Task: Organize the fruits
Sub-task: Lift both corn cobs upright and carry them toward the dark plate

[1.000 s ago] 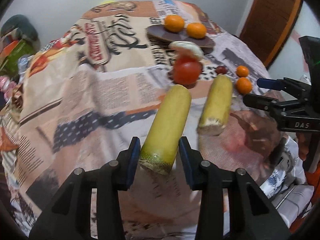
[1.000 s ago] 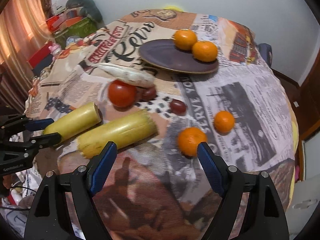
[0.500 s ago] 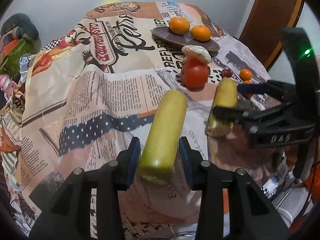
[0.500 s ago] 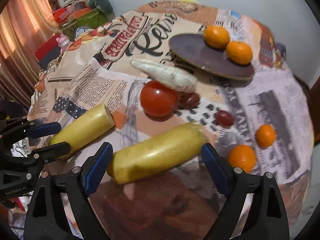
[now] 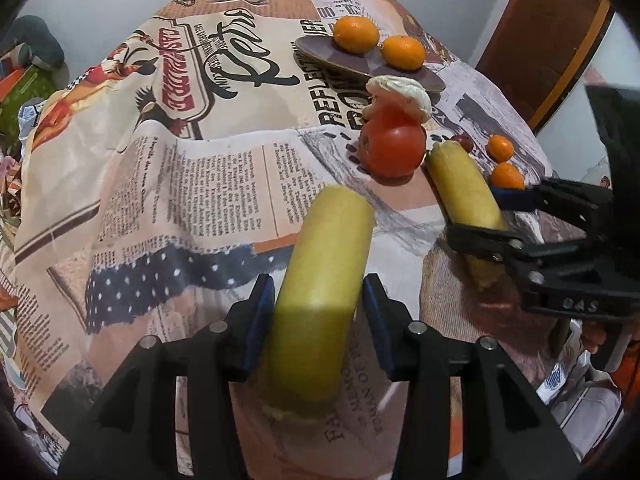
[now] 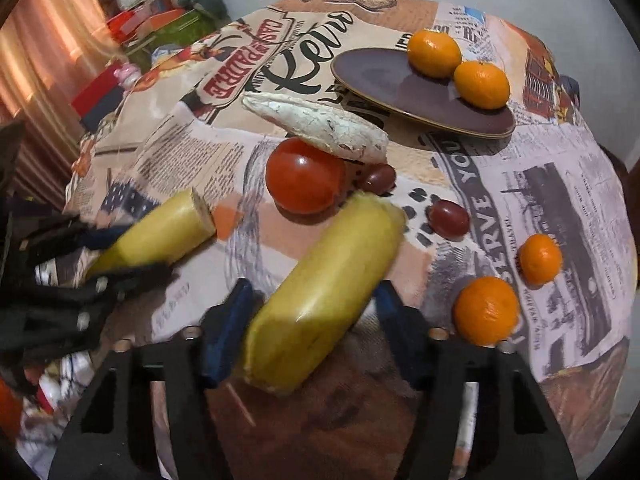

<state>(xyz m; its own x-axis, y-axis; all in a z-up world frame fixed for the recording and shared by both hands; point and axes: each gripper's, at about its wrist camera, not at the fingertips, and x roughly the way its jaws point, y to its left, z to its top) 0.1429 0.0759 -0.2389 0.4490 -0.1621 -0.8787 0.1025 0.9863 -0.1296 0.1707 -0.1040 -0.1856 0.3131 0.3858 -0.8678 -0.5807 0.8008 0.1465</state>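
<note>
My left gripper [image 5: 318,320] is shut on a yellow-green banana piece [image 5: 324,280], also seen in the right wrist view [image 6: 160,236]. My right gripper [image 6: 310,320] is open and straddles a second banana piece [image 6: 324,292], its pads a little apart from it; this piece also shows in the left wrist view [image 5: 464,188]. A red tomato [image 6: 304,176] lies beyond with a whitish root [image 6: 320,124] on it. A dark plate [image 6: 400,92] holds two tangerines [image 6: 434,54].
Two loose tangerines [image 6: 486,310] and two dark grapes [image 6: 448,218] lie on the newspaper-print cloth [image 6: 560,200] at the right. Clutter [image 6: 160,28] sits off the table's far left. A wooden door [image 5: 544,40] stands behind.
My right gripper has moved left from the tangerine and come around the second banana piece, narrowing. My left gripper has slid further along its banana piece, still shut on it.
</note>
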